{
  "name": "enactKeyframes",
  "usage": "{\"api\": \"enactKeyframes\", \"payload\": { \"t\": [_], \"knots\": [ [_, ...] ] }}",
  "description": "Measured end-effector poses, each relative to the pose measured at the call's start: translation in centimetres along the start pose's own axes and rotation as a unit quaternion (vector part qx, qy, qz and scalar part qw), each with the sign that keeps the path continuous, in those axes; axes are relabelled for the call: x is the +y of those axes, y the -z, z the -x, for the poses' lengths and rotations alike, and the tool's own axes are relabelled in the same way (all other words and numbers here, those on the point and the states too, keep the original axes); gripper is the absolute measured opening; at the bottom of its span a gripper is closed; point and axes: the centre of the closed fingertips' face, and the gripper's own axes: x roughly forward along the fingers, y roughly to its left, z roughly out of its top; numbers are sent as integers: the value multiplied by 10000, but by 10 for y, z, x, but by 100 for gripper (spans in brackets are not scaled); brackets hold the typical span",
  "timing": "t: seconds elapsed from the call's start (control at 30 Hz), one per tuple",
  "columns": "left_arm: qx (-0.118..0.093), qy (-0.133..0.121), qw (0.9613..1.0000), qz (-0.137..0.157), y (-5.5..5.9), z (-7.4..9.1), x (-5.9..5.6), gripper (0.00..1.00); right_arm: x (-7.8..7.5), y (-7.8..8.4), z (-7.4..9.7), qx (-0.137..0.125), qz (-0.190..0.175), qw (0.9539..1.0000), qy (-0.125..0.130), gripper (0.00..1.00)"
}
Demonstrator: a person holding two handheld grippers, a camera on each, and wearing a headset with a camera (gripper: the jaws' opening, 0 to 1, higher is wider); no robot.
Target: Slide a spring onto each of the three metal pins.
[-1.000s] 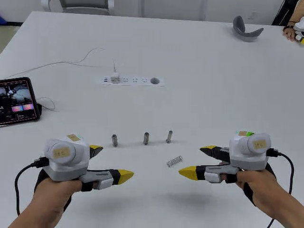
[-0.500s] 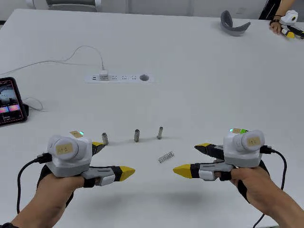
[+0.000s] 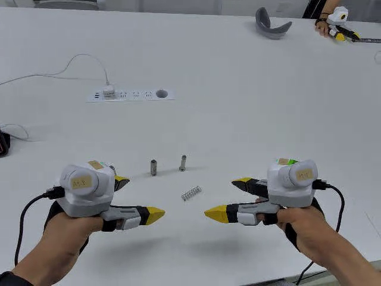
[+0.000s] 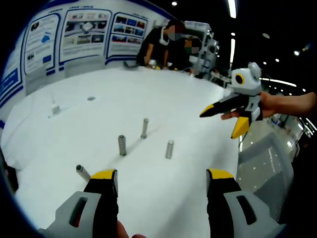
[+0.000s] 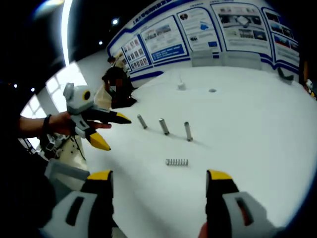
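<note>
White workbench (image 3: 250,107) is bearing one small coiled metal spring (image 3: 191,193), loose near three upright metal pins (image 5: 163,126). Yellow-tipped left gripper (image 3: 138,196) and right gripper (image 3: 228,196) are hovering spread, empty. Judged light, roll-prone: gentle mid-coil pinch advised.

No readable text
The tan stickers (image 3: 81,182) on the left gripper (image 3: 143,195) and right gripper (image 3: 221,196) carry marks too faint to read; the wall posters (image 5: 198,22), upper frame of both gripper views, are blurred.
</note>
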Motion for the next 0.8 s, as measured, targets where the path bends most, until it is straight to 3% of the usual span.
{"api": "enactKeyframes", "payload": {
  "t": [0.8],
  "knots": [
    [146, 275, 9993, -209, -5, -47, -11, 65, -4, 6, 11, 22, -41, 10000, 56, 79]
  ]
}}
